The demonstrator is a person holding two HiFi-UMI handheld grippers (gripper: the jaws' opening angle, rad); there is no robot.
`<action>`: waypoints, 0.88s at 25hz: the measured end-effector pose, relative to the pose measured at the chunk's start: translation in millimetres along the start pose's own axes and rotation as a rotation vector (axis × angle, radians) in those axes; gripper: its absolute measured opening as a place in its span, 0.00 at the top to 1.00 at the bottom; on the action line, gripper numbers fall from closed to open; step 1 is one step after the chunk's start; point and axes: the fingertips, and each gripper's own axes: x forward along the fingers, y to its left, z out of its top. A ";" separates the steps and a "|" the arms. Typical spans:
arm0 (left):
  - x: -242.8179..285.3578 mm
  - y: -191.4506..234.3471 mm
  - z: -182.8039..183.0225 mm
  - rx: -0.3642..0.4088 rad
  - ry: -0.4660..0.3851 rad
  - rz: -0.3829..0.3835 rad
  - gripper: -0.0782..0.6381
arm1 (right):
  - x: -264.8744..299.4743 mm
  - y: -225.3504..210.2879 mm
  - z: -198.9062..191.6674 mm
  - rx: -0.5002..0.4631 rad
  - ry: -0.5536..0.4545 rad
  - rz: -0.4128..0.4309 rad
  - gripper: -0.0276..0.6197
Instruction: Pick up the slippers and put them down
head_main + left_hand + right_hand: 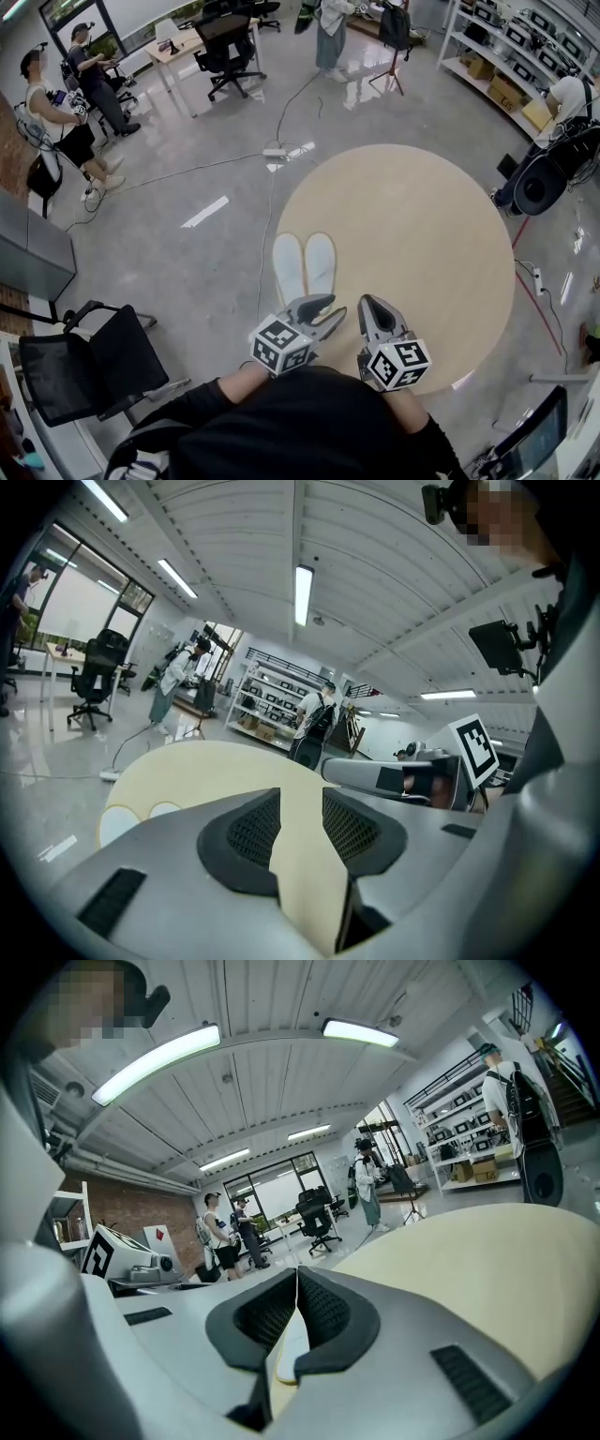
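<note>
Two flat white slippers (304, 264) lay side by side at left edge of round beige desk (412, 225), long axes near-to-far, toe end unclear. Two claws nearer: left claw (326, 312) wide, empty; right claw (370, 305) closed, empty.

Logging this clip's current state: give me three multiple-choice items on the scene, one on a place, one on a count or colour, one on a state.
1. Where do the slippers lie?
A) side by side at the table's left edge
B) between one gripper's jaws
C) in a basket

2. The slippers are:
A) one, black
B) two, white
C) three, red

3. The grippers:
A) both shut on slippers
B) left shut, right open
C) left gripper open, right gripper shut, both empty

Key: 1A, the head view shows them together on the table; 2B, two white slippers show there; 3C, the left jaws stand apart, the right jaws meet, and neither holds anything.
</note>
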 end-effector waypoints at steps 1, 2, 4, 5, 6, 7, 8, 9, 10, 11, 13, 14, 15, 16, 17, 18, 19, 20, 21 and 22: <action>3.3 -5.1 0.1 0.006 0.005 -0.013 0.67 | -5.0 -4.0 1.3 0.004 -0.007 -0.014 0.93; 6.0 -10.3 -0.3 0.012 0.010 -0.026 0.67 | -10.4 -7.8 1.5 0.010 -0.013 -0.028 0.93; 10.3 -19.2 -2.8 0.019 0.019 -0.047 0.67 | -21.1 -15.4 -1.1 0.027 -0.020 -0.058 0.93; 12.6 -22.5 -4.4 0.020 0.023 -0.055 0.67 | -26.1 -19.5 -2.7 0.035 -0.024 -0.073 0.93; 15.4 -25.1 -5.7 0.019 0.026 -0.063 0.67 | -30.7 -23.7 -3.7 0.041 -0.028 -0.088 0.93; 18.7 -27.6 -6.5 0.018 0.030 -0.071 0.67 | -35.2 -28.1 -3.8 0.046 -0.033 -0.102 0.93; 22.4 -30.3 -7.0 0.017 0.035 -0.080 0.67 | -39.6 -32.5 -3.1 0.049 -0.039 -0.117 0.93; 26.3 -33.6 -7.5 0.016 0.041 -0.090 0.67 | -44.2 -36.8 -2.1 0.052 -0.045 -0.132 0.93; 30.0 -37.5 -8.3 0.017 0.047 -0.101 0.67 | -49.0 -40.9 -1.4 0.054 -0.049 -0.146 0.93; 33.2 -41.6 -9.7 0.018 0.052 -0.112 0.67 | -53.8 -44.5 -1.7 0.058 -0.052 -0.160 0.93; 38.7 -48.5 -13.3 0.023 0.061 -0.131 0.67 | -62.2 -50.6 -4.3 0.066 -0.057 -0.183 0.93; 41.3 -51.1 -14.8 0.024 0.064 -0.139 0.67 | -65.6 -53.4 -5.5 0.069 -0.060 -0.193 0.93; 43.7 -53.5 -16.0 0.025 0.067 -0.147 0.67 | -68.9 -55.9 -6.3 0.071 -0.062 -0.203 0.93; 46.0 -56.0 -17.1 0.026 0.071 -0.155 0.67 | -72.2 -58.2 -6.8 0.073 -0.065 -0.212 0.93; 48.2 -58.8 -18.0 0.028 0.075 -0.162 0.67 | -75.5 -60.5 -6.8 0.075 -0.068 -0.221 0.93; 50.8 -61.5 -18.3 0.030 0.079 -0.169 0.67 | -78.7 -63.1 -6.1 0.076 -0.071 -0.230 0.93; 53.8 -64.1 -17.8 0.032 0.083 -0.176 0.67 | -81.4 -66.0 -4.6 0.078 -0.074 -0.237 0.93; 56.9 -66.1 -16.6 0.033 0.086 -0.180 0.67 | -83.5 -69.1 -2.6 0.080 -0.076 -0.244 0.93; 59.6 -67.5 -15.2 0.033 0.089 -0.184 0.67 | -84.9 -72.0 -0.7 0.083 -0.077 -0.250 0.93; 61.8 -68.5 -14.2 0.034 0.092 -0.186 0.67 | -85.9 -74.4 0.6 0.085 -0.078 -0.255 0.93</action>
